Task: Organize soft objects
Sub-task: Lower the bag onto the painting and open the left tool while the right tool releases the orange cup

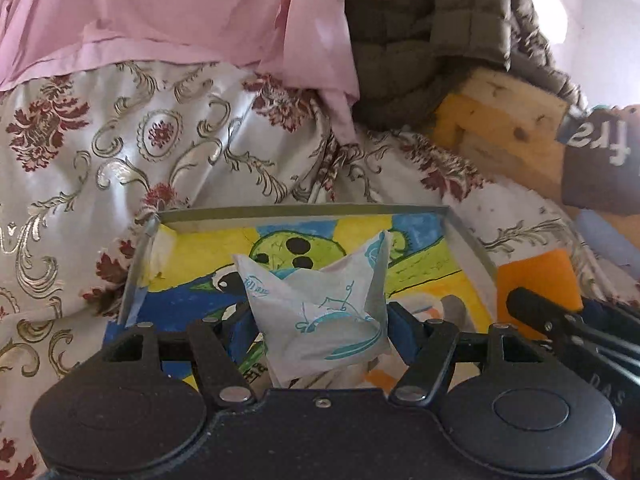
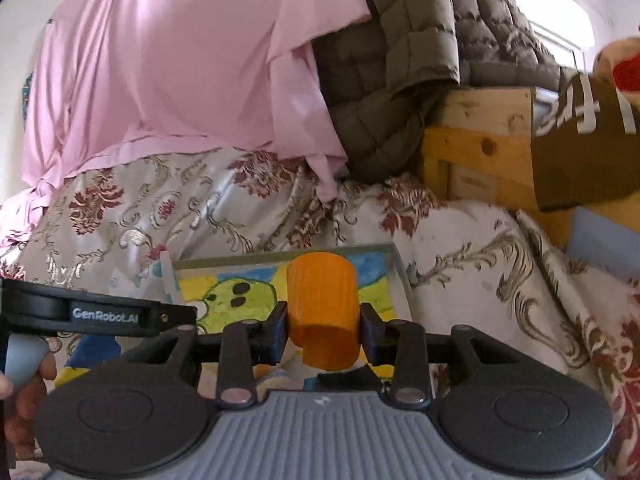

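My left gripper is shut on a white tissue pack with blue print and holds it over a shallow grey tray lined with a colourful drawing. My right gripper is shut on an orange ribbed foam cylinder and holds it above the same tray. The orange cylinder and the right gripper's black finger show at the right of the left wrist view. The left gripper's body, marked GenRobot.AI, shows at the left of the right wrist view.
The tray lies on a white floral bedspread. A pink cloth and a brown quilted jacket hang behind. A wooden bed frame and a brown bag with white letters stand at the right.
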`<state>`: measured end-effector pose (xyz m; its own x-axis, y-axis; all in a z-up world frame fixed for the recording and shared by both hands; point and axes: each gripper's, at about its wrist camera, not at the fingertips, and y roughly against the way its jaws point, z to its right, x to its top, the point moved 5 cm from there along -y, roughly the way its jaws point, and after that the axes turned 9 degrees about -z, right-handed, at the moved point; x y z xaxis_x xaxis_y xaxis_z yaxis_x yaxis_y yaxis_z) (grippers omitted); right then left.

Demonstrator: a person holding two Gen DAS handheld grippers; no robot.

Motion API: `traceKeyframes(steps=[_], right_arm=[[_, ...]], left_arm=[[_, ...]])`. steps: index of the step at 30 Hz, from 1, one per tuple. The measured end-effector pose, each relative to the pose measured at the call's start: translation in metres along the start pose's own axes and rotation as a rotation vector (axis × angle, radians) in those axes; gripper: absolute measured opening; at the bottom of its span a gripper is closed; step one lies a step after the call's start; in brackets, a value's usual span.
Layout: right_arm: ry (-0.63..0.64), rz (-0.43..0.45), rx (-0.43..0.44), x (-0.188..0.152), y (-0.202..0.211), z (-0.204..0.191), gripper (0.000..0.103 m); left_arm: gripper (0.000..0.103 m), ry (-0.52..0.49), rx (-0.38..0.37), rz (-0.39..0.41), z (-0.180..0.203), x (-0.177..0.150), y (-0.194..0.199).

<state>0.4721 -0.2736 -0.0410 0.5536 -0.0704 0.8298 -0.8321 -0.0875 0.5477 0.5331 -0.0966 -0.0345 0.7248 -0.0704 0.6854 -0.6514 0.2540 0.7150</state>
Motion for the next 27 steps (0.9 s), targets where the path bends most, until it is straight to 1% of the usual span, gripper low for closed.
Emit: traceKeyframes(steps=[5,7,9,16,20,24,27], right_arm=[[-0.028,-0.027,-0.001,0.001,-0.006,0.007,0.045],[-0.032,-0.036,0.000,0.000,-0.009,0.008,0.045],[-0.030,-0.046,0.006,-0.001,-0.010,0.007,0.049],[-0.038,-0.052,0.007,-0.003,-0.012,0.009,0.059],[-0.042,-0.042,0.010,-0.002,-0.010,0.009,0.068],[-0.046,-0.031,0.008,0.000,-0.006,0.011,0.076],[-0.049,-0.023,0.002,0.002,-0.003,0.012,0.080]], left_arm=[[0.070,-0.039,0.041,-0.050,0.002,0.001,-0.017],[0.070,-0.039,0.046,-0.063,0.002,0.001,-0.021],[0.071,-0.034,0.049,-0.075,0.002,-0.001,-0.023],[0.076,-0.038,0.059,-0.083,0.003,-0.001,-0.023],[0.082,-0.038,0.066,-0.086,0.003,-0.002,-0.021],[0.086,-0.014,0.070,-0.092,0.000,0.000,-0.017],[0.089,0.012,0.066,-0.090,-0.002,0.001,-0.011]])
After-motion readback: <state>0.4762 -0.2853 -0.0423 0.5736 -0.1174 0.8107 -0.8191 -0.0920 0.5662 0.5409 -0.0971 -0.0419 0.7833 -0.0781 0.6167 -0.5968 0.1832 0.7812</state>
